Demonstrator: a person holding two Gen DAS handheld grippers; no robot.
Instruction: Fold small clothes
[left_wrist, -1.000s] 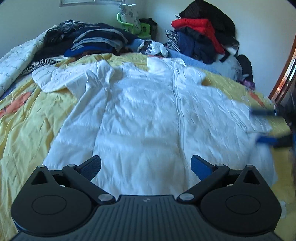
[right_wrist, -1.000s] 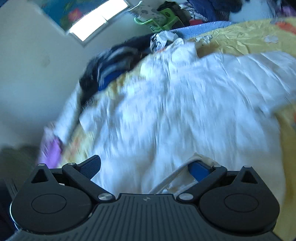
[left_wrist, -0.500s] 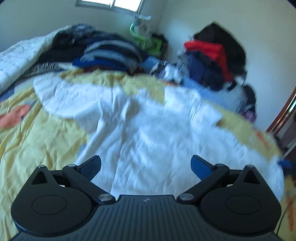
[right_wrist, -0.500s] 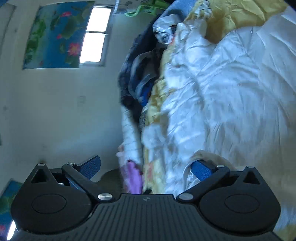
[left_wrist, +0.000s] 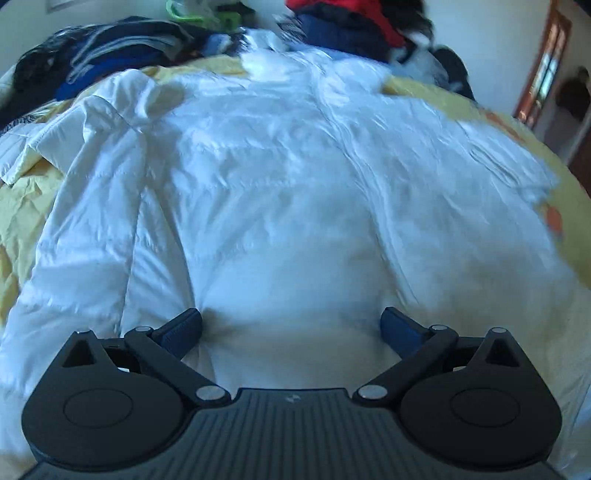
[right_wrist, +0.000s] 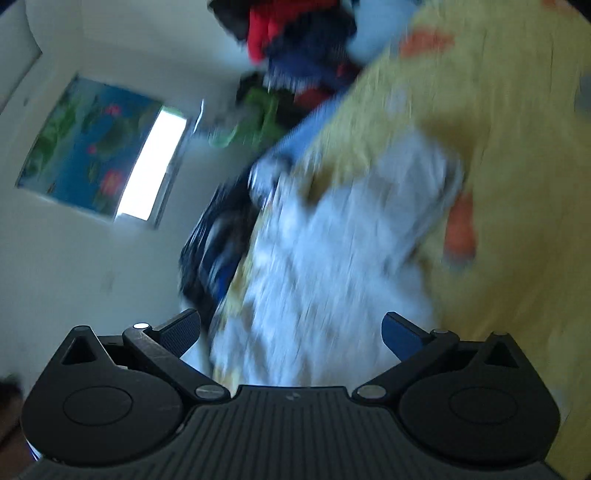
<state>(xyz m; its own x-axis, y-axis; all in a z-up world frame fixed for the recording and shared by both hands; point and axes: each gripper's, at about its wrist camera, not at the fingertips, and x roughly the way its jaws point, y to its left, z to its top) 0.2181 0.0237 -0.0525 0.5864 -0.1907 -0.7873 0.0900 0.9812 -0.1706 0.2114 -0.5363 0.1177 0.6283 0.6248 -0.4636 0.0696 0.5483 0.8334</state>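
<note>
The left claw (left_wrist: 291, 328) has its fingers spread wide, pressed down on a white jacket (left_wrist: 280, 192) that spreads toward twelve o'clock over a yellow bedspread (left_wrist: 22, 199). Piled dark clothes (left_wrist: 110, 44) lie beyond at eleven o'clock. The right claw (right_wrist: 291, 328), also spread and empty, shows a blurred, tilted view of the jacket.

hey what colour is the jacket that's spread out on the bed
White. The jacket lies on a yellow bedspread; the left wrist view shows it best.
</note>
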